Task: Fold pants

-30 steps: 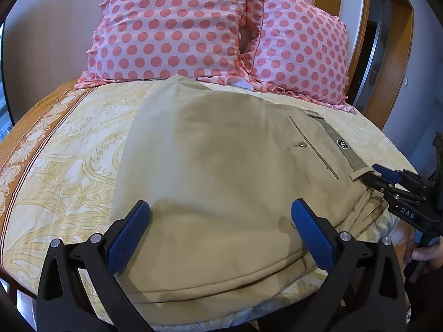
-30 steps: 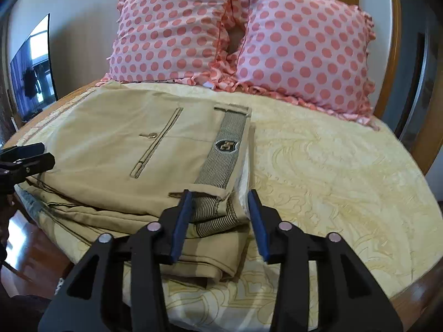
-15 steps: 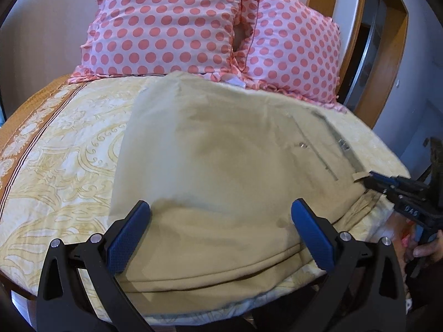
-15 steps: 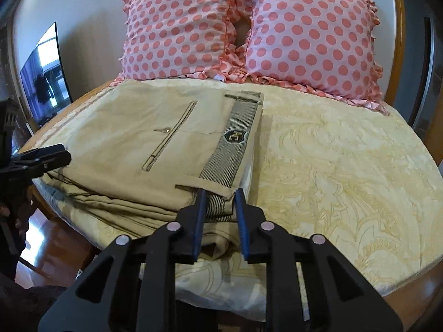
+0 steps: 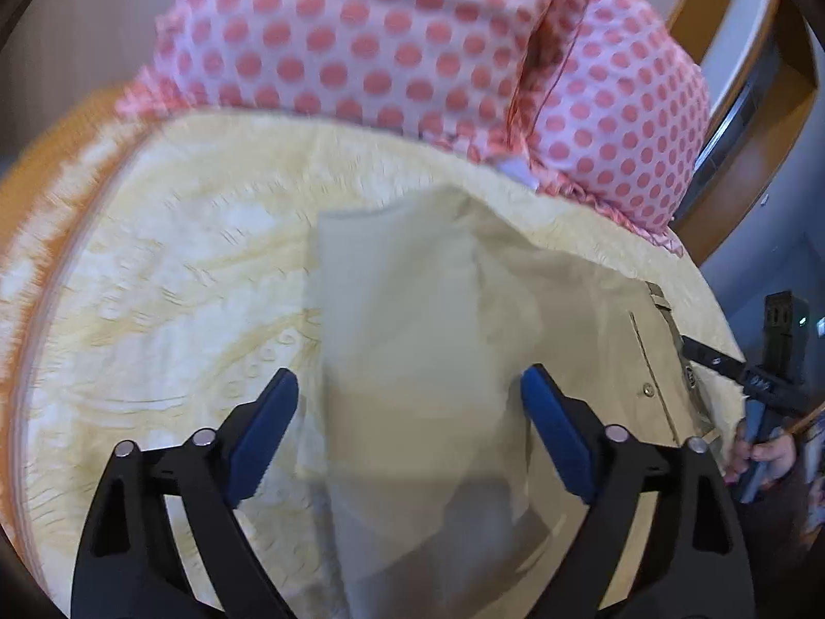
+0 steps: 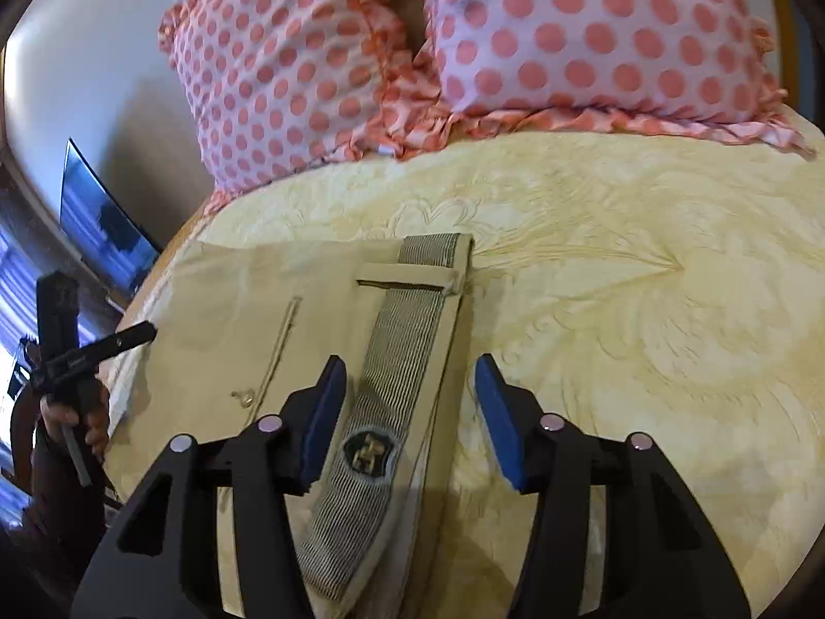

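Note:
The folded beige pants (image 5: 423, 361) lie on the yellow bedspread (image 5: 170, 278); they also show in the right wrist view (image 6: 216, 320), with the striped waistband (image 6: 407, 345) and its dark badge (image 6: 367, 451) on top. My left gripper (image 5: 410, 402) is open, its blue pads either side of the folded leg end, above the cloth. My right gripper (image 6: 410, 407) is open, astride the waistband and the pants' right edge. Each gripper shows small in the other's view, the right one (image 5: 722, 361) and the left one (image 6: 118, 340).
Two pink polka-dot pillows (image 6: 567, 41) lean at the head of the bed, also in the left wrist view (image 5: 412, 41). A wooden headboard and door frame (image 5: 747, 118) stand to the right. A dark TV screen (image 6: 98, 222) hangs on the wall to the left.
Both grippers have moved forward over the bed and now look down on the pants. My right gripper, nearly closed around the waistband half a second ago, has opened wide. The left view is motion-blurred.

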Tool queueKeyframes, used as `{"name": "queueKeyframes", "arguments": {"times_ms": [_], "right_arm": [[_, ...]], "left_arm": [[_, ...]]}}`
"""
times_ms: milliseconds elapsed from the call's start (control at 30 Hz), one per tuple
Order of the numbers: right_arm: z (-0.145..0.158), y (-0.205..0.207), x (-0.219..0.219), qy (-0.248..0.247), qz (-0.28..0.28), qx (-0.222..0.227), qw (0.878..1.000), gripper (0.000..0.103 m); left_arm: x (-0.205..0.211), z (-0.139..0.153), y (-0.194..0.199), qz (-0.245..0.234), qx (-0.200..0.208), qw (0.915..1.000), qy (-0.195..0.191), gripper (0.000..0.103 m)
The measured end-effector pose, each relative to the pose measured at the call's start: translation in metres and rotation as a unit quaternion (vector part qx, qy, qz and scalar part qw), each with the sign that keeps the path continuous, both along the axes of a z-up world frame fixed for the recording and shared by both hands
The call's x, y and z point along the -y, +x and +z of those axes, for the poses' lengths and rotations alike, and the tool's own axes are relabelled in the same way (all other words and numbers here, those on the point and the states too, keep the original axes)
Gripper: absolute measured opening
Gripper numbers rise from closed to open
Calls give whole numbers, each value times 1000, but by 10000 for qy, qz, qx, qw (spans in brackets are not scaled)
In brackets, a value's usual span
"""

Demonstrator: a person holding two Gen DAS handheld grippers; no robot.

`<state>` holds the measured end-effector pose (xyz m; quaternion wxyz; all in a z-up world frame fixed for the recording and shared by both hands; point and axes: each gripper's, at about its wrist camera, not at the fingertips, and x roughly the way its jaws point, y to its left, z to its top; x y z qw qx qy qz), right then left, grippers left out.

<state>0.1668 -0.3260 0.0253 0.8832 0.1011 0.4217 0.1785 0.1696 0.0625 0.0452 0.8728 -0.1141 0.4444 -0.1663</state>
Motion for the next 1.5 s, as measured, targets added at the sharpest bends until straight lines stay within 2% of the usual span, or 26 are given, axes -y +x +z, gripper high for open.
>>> {"name": "queueKeyframes", "arguments": {"times_ms": [67, 167, 200, 233, 400, 467, 500, 533, 600, 733, 833, 967, 1033, 1100, 1167, 1200, 1233, 1267, 1300, 1333, 1400, 1433, 1500], "right_arm": [[-8, 7, -4, -64, 92, -154, 9998, 46], [-10, 7, -2, -9, 212, -81, 9997, 41], [-10, 6, -1, 67, 267, -88, 9996, 35], [-10, 4, -1, 99, 348, -58, 9993, 32], [-14, 7, 6, 347, 360, -110, 9987, 33], [-13, 5, 4, 443, 519, -83, 9976, 15], [-11, 2, 3, 510, 609, -24, 9968, 12], [-7, -2, 1, 514, 667, 54, 9964, 11], [-3, -5, 1, 584, 698, 139, 9957, 10], [8, -3, 3, 657, 652, 215, 9955, 9], [23, 11, 5, 603, 602, 362, 9957, 9], [46, 43, 12, 483, 327, 786, 9952, 9], [51, 64, 19, 384, 77, 934, 9949, 9], [41, 83, 24, 285, -136, 722, 9969, 10], [10, 104, 21, -102, -422, 96, 9990, 11], [-2, 107, 21, -234, -537, -60, 9983, 17], [-5, 106, 22, -218, -595, -52, 9980, 22], [-5, 105, 24, -151, -641, -54, 9978, 24], [-2, 103, 28, -178, -780, -109, 9967, 38], [3, 100, 30, -267, -915, -51, 9954, 47], [19, 87, 33, -377, -1053, 319, 9932, 54], [29, 82, 31, -240, -976, 523, 9936, 60], [41, 84, 23, 264, -704, 631, 9952, 66]], "left_arm": [[0, -7, 11, -111, -255, 9994, -192, 88], [1, -6, 20, -264, -367, 9988, -200, 88], [1, -6, 23, -307, -410, 9984, -235, 88], [0, -6, 25, -335, -439, 9981, -281, 88], [3, -7, 32, -431, -484, 9972, -386, 86], [6, -7, 28, -449, -400, 9973, -416, 61], [7, -5, 25, -491, -375, 9970, -470, 30], [9, -4, 22, -539, -380, 9963, -550, 19], [11, 0, 17, -521, -246, 9974, -443, 13], [20, 17, 12, -477, 99, 9986, -200, 10], [31, 35, 21, -499, 433, 9978, 43, 8], [46, 49, 69, -281, 792, 9963, 165, 8], [50, 46, 92, -182, 797, 9965, 164, 8], [57, 30, 120, -97, 593, 9977, 311, 9], [60, 4, 143, 41, 65, 9988, 490, 21], [58, -5, 147, 138, -80, 9989, 452, 37], [53, -11, 148, 262, -129, 9990, 350, 47], [45, -13, 147, 360, -138, 9992, 88, 48], [38, -13, 146, 427, -187, 9989, -50, 56], [31, -11, 145, 547, -231, 9982, -79, 64], [14, 2, 137, 877, -46, 9961, -18, 65], [9, 10, 131, 954, 119, 9954, -21, 65], [7, 31, 121, 951, 520, 9939, -178, 65]]}}
